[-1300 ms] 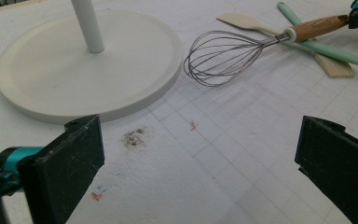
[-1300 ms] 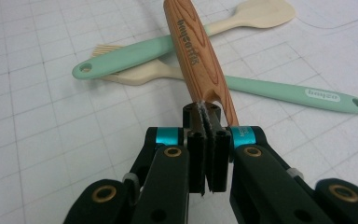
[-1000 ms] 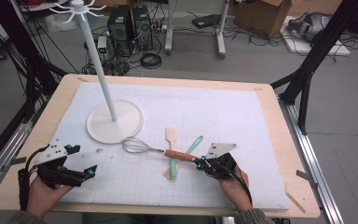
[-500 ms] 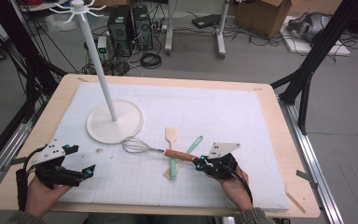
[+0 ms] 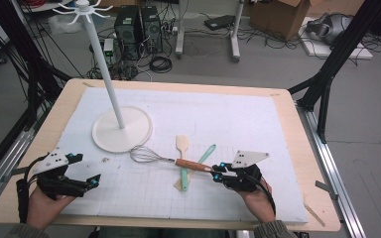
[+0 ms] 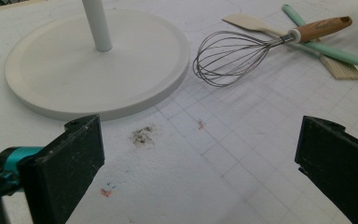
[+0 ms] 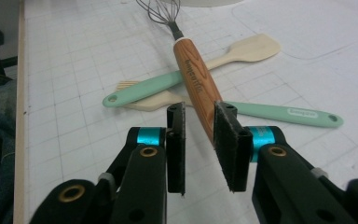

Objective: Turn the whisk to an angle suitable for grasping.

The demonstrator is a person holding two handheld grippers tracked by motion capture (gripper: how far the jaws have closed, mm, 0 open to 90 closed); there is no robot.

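A wire whisk with a wooden handle lies on the white mat, across a wooden spatula and a teal utensil. My right gripper is at the handle's end. Its jaws have just been opening; in the right gripper view the gripper is open, and the handle tip sits between the pads with a gap on one side. My left gripper rests at the mat's front left, wide open with nothing between its jaws. The whisk lies ahead of it.
A white hook stand rises from a round base at the mat's left, just beyond the whisk's wires. The wooden table edge rims the mat. A small dirt smudge marks the mat near the base.
The right gripper's jaws have parted a little around the whisk handle. Whisk, spatulas and the left hand stay where they were.
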